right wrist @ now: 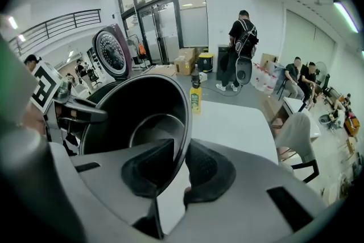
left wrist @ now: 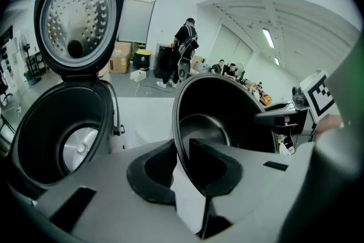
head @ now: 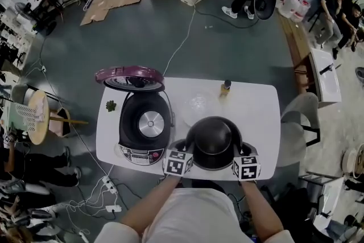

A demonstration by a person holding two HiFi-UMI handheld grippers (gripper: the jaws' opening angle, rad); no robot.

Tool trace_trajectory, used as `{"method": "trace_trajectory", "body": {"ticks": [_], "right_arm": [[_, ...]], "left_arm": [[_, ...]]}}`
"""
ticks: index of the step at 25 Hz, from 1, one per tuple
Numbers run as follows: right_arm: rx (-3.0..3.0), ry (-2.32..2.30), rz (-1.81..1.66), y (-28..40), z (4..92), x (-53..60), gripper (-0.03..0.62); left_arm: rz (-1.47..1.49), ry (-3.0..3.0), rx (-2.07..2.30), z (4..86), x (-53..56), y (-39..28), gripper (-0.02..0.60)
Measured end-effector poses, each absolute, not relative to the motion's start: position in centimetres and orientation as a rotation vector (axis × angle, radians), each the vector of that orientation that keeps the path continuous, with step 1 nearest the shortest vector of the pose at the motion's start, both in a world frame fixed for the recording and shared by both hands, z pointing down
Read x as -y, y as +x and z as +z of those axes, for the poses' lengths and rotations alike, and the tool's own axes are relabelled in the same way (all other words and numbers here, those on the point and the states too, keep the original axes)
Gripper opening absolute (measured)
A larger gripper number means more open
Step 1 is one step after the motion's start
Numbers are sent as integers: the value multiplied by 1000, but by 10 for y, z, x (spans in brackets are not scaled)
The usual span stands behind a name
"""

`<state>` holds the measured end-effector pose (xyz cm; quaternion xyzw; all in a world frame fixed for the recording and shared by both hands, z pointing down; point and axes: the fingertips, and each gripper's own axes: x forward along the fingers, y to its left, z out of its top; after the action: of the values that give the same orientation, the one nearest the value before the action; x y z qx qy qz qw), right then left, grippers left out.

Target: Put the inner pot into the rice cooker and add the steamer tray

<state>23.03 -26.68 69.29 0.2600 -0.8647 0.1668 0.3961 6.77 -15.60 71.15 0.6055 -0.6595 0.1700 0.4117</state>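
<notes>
Small green item [head: 111, 105], table's [head: 261, 122] left edge: too small to identify. Clear object [head: 198, 105] behind the inner pot [head: 214, 142]: near part hidden by the pot, outline faint. Rice cooker [head: 145, 125]: panel print unreadable; in the right gripper view only its lid [right wrist: 112, 54] clears the pot's rim.

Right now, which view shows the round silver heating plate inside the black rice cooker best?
Head view: it looks down into the open black rice cooker, so the round silver heating plate shows whole. The left gripper view catches only part past the rim. The right gripper view shows none; the dark inner pot stands in front.
</notes>
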Motion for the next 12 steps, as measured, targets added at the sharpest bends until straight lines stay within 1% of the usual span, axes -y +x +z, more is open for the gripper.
{"method": "trace_trajectory", "body": {"ticks": [12], "right_arm": [[2313,680,321,163,620,259,77]], "left_arm": [[391,1582,1819,636,145,2,81]]}}
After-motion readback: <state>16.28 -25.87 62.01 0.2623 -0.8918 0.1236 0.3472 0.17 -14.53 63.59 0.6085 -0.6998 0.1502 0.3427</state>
